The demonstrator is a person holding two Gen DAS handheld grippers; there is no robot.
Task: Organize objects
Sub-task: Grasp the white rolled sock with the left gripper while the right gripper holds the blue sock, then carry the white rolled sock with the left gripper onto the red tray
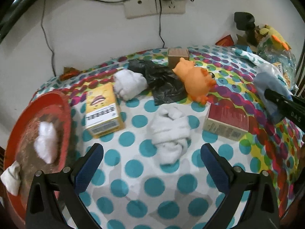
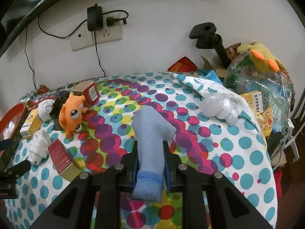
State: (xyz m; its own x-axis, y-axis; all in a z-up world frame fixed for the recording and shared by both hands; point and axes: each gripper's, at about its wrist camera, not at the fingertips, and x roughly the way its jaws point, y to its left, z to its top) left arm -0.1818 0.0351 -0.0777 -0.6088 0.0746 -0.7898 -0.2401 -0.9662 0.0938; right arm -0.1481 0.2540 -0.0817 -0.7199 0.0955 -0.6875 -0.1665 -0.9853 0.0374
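My right gripper (image 2: 150,148) is shut on a light blue sock (image 2: 150,133), held above the dotted cloth; the same blue sock (image 1: 270,93) and gripper show at the right of the left wrist view. My left gripper (image 1: 152,150) stands open just short of a rolled white sock (image 1: 169,131), nothing between its fingers. Another white sock roll (image 1: 130,85) lies beside a yellow box (image 1: 102,108). An orange toy (image 1: 196,80) rests on a black bag (image 1: 162,82). A red box (image 1: 226,120) lies to the right.
A red tray (image 1: 64,114) at the left holds white wads (image 1: 46,143). A brown box (image 1: 178,56) stands near the wall. At the right lie a clear bag (image 2: 221,108), a plastic-wrapped pile (image 2: 257,80), a knitted toy (image 2: 263,55) and a black stand (image 2: 211,36).
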